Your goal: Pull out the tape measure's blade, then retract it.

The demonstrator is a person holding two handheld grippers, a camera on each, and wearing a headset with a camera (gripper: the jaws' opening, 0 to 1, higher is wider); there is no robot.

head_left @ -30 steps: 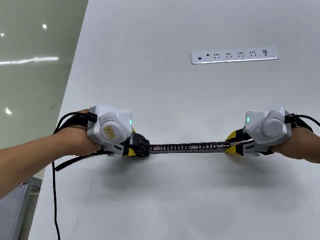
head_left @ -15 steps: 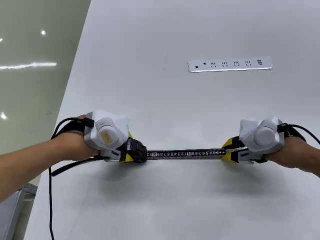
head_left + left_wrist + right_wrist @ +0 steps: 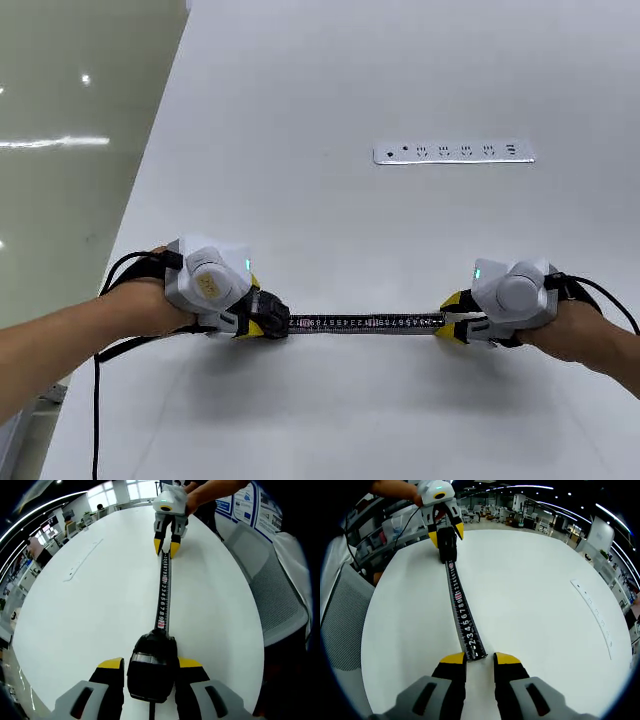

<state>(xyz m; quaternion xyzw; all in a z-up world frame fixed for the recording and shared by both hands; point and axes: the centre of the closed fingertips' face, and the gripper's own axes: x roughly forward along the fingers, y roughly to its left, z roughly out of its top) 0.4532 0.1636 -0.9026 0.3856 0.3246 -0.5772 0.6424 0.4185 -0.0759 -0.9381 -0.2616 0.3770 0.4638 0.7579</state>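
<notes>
Vs a sec ago little changes: blade [image 3: 164, 595] shows approx. the same length out btwn the tongs, so pull-out looks done and retract is due. L tongs [image 3: 150, 664] pinch the black case [image 3: 151, 680], lower centre of left gripper view. R tongs [image 3: 480, 659] sit narrowly spread w/ blade tip btwn them, bottom centre of right gripper view; gripping or not, can't tell. Blade lies flat on counter [image 3: 350, 100].

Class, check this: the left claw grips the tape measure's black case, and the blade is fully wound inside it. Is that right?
No. The left claw does grip the tape measure's case, but the blade is pulled out, reaching across the table to the right claw; the left gripper view shows it.
</notes>
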